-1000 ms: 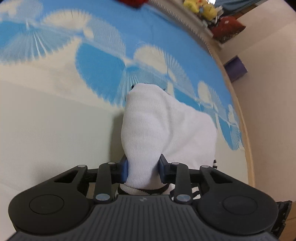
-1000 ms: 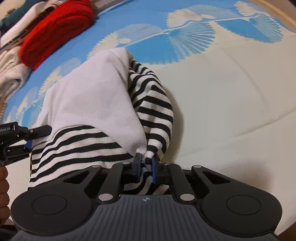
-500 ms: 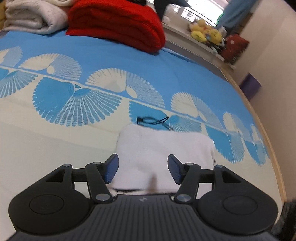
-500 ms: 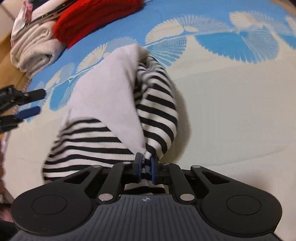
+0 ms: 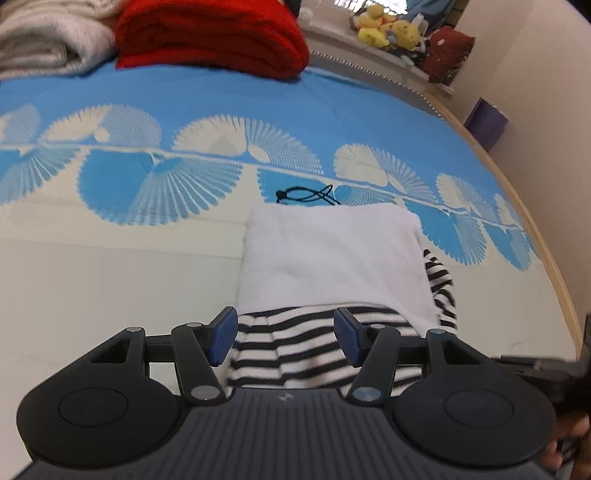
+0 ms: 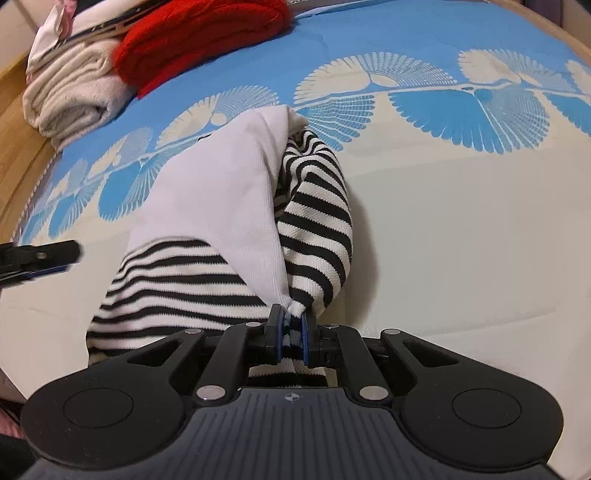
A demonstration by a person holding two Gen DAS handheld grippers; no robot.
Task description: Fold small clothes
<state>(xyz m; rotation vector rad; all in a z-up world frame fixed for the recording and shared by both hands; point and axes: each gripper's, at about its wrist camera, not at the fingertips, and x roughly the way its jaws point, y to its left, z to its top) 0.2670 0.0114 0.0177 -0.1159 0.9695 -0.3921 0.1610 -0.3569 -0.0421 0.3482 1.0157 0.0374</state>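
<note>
A small garment, white on its upper half and black-and-white striped below (image 5: 332,258) (image 6: 207,206), lies folded on the bedspread. My left gripper (image 5: 282,334) stands open above its striped edge, blue pads apart and touching no cloth. My right gripper (image 6: 292,332) is shut on the garment's near right corner, white and striped layers bunched between the pads and lifted. The left gripper's fingers (image 6: 40,254) show at the left edge of the right wrist view. A thin black cord (image 5: 306,194) lies just beyond the garment.
The bedspread (image 5: 184,122) is blue with white fan patterns, cream nearer me. A red folded knit (image 5: 210,33) and a cream folded blanket (image 6: 70,96) sit at the far side. Plush toys (image 5: 384,27) rest on a ledge. The bed's wooden rim (image 5: 546,240) curves along the right.
My left gripper let go of the white cloth, opened and drew back and up; the garment now lies flatter. My right gripper kept its hold and shifted sideways.
</note>
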